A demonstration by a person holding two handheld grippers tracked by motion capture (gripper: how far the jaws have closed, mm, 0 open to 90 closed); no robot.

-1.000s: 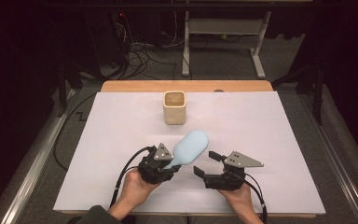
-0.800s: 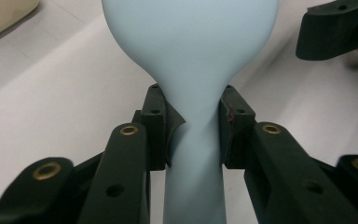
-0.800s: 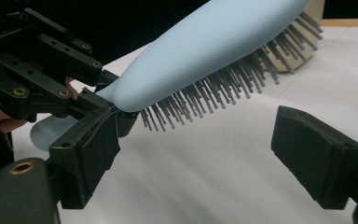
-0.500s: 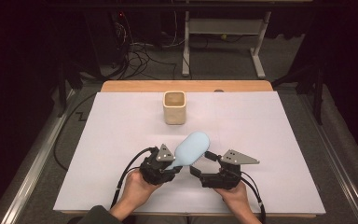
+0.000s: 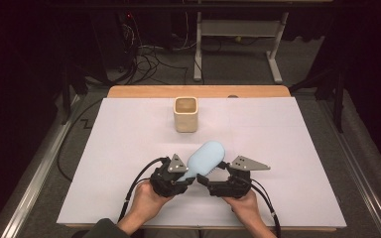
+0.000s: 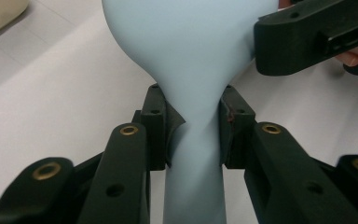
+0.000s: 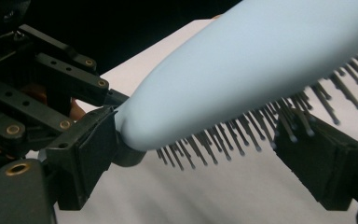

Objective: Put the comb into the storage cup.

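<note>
Here the left tool (image 6: 193,135) clenches the neck of the pale blue hairbrush (image 5: 206,157); the right tool (image 7: 205,154), jaws parted, straddles its bristled head.

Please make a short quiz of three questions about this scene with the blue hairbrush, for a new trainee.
1. True or false: the left gripper is shut on the neck of the hairbrush.
2. Which way do the hairbrush bristles face in the right gripper view? A) up B) down toward the table C) into the beige cup
3. Fill in: the right gripper has its jaws on either side of the brush ____.

Key: 1 true; 2 B; 3 head.
</note>
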